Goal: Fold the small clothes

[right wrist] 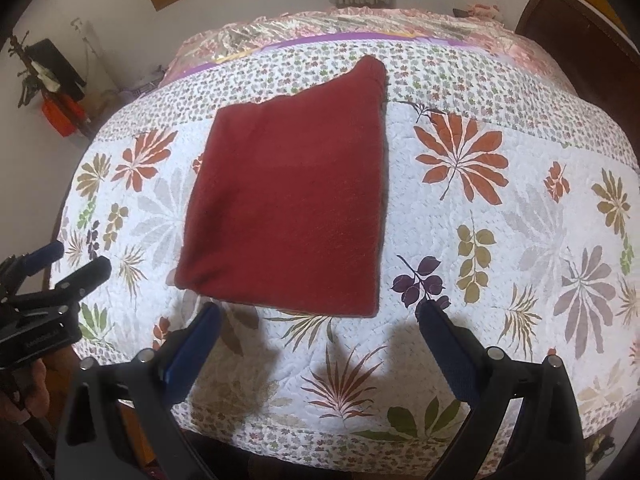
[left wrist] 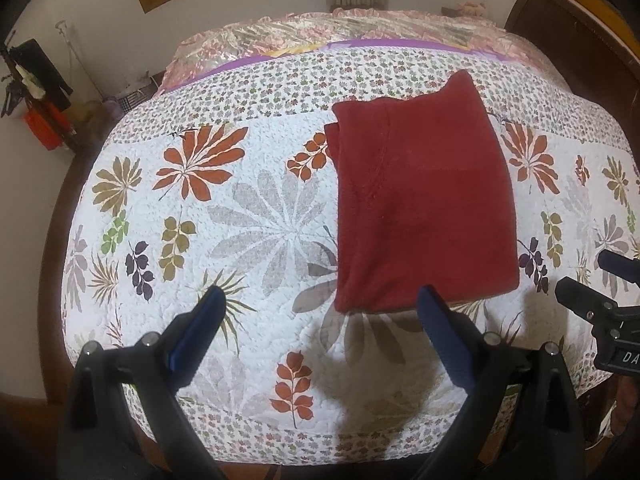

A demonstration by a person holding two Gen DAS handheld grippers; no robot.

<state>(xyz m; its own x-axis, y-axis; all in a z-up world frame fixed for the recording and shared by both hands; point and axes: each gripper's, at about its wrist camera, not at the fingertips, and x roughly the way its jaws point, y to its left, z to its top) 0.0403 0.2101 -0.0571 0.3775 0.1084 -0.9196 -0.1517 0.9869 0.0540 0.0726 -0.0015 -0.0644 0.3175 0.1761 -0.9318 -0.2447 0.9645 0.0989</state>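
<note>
— On the left side of the flowered quilt [left wrist: 248, 216], what is the left gripper [left wrist: 320, 312] doing?

— It hangs above bare quilt, blue fingers [left wrist: 208, 312] spread wide, nothing between them. It sits just short of the near edge of the red garment [left wrist: 420, 200], probably standing off because the piece looks folded.

— And the garment itself?

— It lies flat in the middle of the bed as a tidy rectangle, layered edges showing along its left side, one far corner poking toward the pink bedding [left wrist: 320, 36].

— Then the right gripper [right wrist: 320, 316]?

— Also spread and empty, hovering near the same front edge, slightly right of it. With both tools clear of the cloth, this fold seems finished, or one more halving could follow.
</note>
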